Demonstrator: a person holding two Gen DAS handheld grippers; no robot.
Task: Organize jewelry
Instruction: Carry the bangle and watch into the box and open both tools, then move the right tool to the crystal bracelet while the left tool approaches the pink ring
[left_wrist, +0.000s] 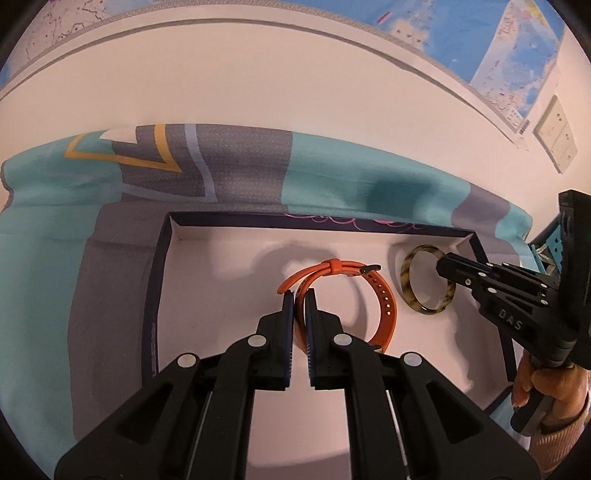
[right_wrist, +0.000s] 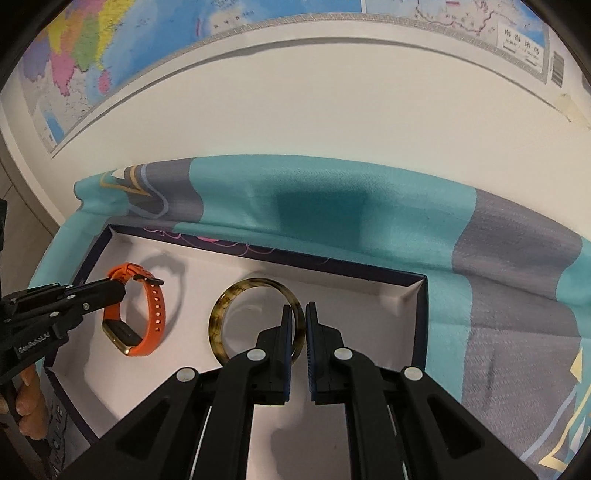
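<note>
An orange watch band (left_wrist: 380, 295) stands on edge inside a shallow white box with dark walls (left_wrist: 162, 266). My left gripper (left_wrist: 299, 295) is shut on the band's near strap. A mottled brown-yellow bangle (left_wrist: 408, 280) stands to the band's right in the same box. My right gripper (right_wrist: 299, 308) is shut on the bangle's (right_wrist: 221, 314) right rim. The band (right_wrist: 157, 314) shows at left in the right wrist view, with the left gripper (right_wrist: 118, 290) on it. The right gripper (left_wrist: 445, 264) shows in the left wrist view at the bangle.
The box (right_wrist: 419, 325) lies on a teal and grey patterned cloth (left_wrist: 332, 177). A white wall with maps (right_wrist: 110, 44) rises just behind. A wall socket (left_wrist: 556, 136) is at far right. A hand (left_wrist: 543, 384) holds the right gripper's handle.
</note>
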